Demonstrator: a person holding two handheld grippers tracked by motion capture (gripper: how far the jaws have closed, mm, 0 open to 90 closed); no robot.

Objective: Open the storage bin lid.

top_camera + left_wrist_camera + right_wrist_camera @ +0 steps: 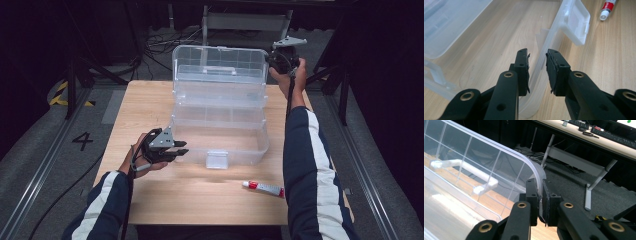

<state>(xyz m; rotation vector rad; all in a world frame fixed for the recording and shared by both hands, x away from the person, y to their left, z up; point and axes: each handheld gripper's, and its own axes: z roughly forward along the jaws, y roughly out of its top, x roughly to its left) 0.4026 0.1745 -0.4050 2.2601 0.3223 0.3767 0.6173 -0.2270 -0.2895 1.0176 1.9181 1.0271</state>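
A clear plastic storage box [220, 140] stands on the wooden table [165, 200] with its lid [220, 62] swung up at the back. My left gripper [181, 148] is at the box's front left corner. In the left gripper view its jaws straddle the front wall [537, 67] and are shut on it [537, 71]. My right gripper [274, 57] is raised at the lid's upper right corner. It is shut on the lid's curved rim [537, 173], gripped between its jaws [541, 195]. The lid's white handle [464, 168] faces the camera.
A white tube with a red cap [263, 188] [607, 7] lies on the table in front of the box's right end. The box's front latch [217, 160] [576, 22] hangs open. Behind the table are cables, a metal frame [245, 20] and a desk with keyboards [599, 135].
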